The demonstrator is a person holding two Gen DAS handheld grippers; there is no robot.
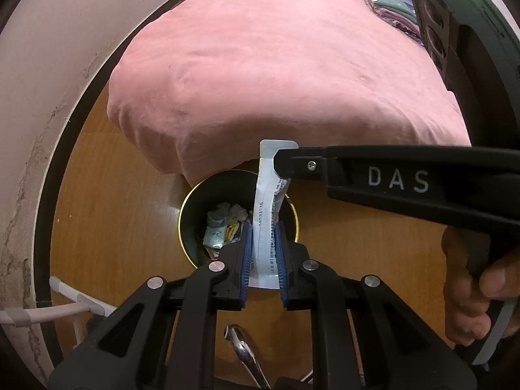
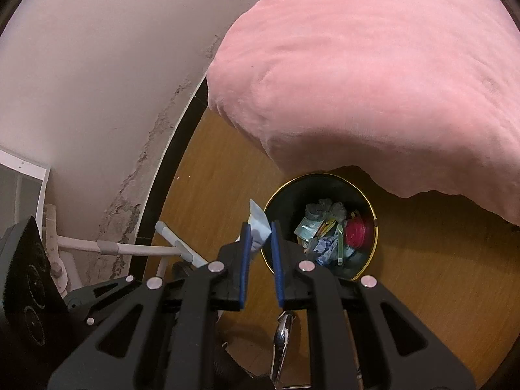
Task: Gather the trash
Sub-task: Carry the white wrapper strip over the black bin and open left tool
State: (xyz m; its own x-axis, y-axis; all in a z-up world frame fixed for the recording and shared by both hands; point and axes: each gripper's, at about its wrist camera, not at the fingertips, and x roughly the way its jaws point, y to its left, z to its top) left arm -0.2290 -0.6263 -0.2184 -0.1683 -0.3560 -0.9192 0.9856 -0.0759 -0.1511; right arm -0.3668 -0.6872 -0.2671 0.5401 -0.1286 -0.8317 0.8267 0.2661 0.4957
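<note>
Care is advised: the long white plastic wrapper (image 1: 265, 227), pinched by both the left gripper (image 1: 263, 247) and right gripper (image 2: 260, 237), should be released squarely over the black gold-rimmed bin (image 1: 188, 214).

Your pink blanket (image 1: 276, 74) hides the bin's (image 1: 191, 208) far rim, and the wrapper's (image 1: 265, 227) print is too small to read.

Wrapper (image 1: 265, 234) above bin (image 1: 188, 227) — beside bed (image 1: 276, 74)
</note>
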